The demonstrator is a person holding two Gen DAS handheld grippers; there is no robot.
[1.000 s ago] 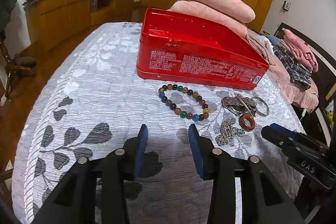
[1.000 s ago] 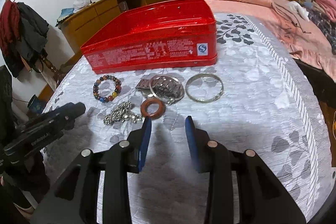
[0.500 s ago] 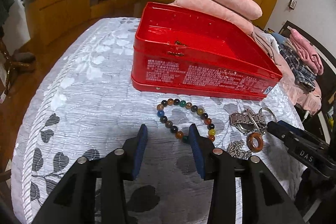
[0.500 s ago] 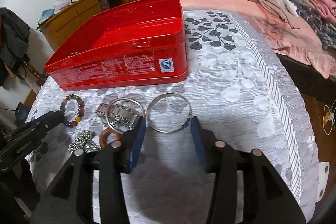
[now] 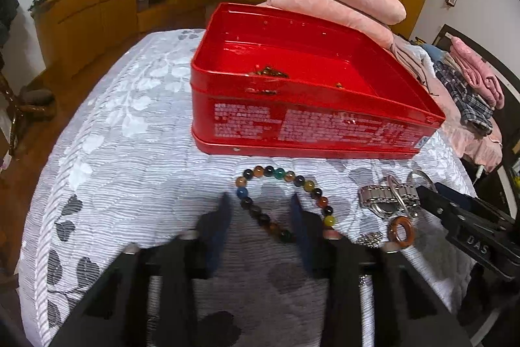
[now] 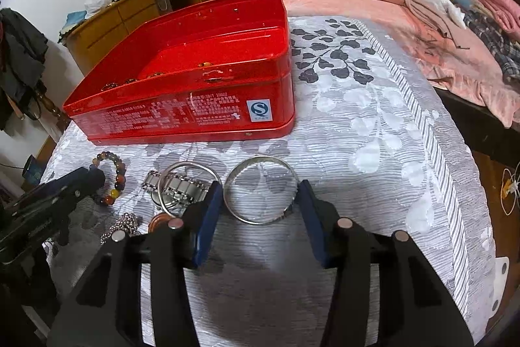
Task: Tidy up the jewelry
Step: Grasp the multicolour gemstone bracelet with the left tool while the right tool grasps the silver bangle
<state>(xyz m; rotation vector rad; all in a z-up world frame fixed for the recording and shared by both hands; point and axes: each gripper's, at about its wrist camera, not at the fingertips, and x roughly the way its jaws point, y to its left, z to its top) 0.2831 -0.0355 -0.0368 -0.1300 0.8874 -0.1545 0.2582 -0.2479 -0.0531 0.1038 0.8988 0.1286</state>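
Silver bangle (image 6: 261,189), plain round band, lower centre, between spread right claw (image 6: 261,194); left claw (image 5: 260,213) spread over beads (image 5: 282,200).

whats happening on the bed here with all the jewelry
A person is sorting jewelry into an open red tin with two tools. The left hand-held gripper is open, low over the beaded bracelet. The right hand-held gripper is open, its fingers either side of the silver bangle. A watch, brown ring and chain lie loose on the bedspread.
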